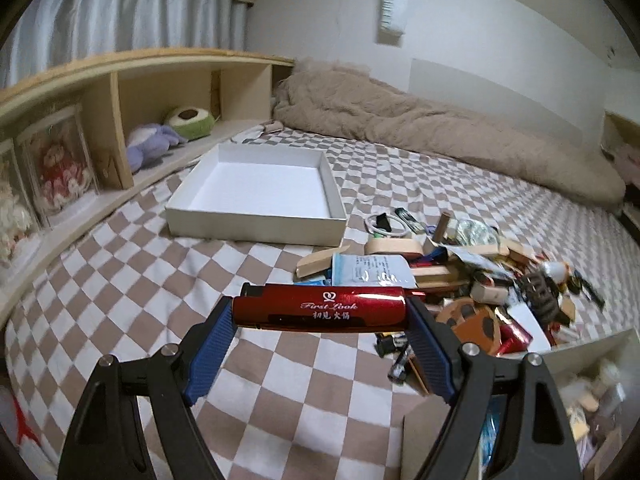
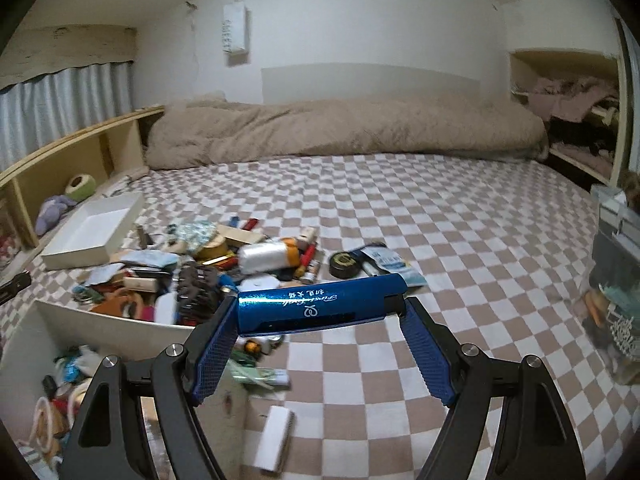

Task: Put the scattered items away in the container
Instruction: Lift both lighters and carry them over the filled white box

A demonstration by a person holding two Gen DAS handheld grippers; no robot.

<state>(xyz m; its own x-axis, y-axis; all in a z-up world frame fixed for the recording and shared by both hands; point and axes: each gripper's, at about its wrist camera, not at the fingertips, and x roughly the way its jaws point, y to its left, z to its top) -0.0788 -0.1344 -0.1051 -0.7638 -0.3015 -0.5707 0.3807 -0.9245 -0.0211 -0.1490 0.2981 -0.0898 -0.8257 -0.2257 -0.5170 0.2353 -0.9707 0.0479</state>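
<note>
My left gripper (image 1: 320, 314) is shut on a red lighter (image 1: 304, 300), held lengthwise between its blue pads above the checkered bedsheet. My right gripper (image 2: 320, 310) is shut on a blue lighter (image 2: 316, 300), gripped end to end the same way. An empty white box (image 1: 256, 226) sits on the bed ahead and left of the left gripper; it also shows far left in the right wrist view (image 2: 76, 258). A pile of scattered small items (image 1: 480, 280) lies to the right of that box, and ahead and left of the right gripper (image 2: 200, 264).
A second white box (image 2: 120, 326) with mixed items stands near the front edge. A beige duvet (image 2: 340, 132) lies along the far wall. A wooden shelf (image 1: 120, 92) with plush toys runs along the left. A clear plastic bin (image 2: 616, 272) stands at right. A small white block (image 2: 276, 440) lies close by.
</note>
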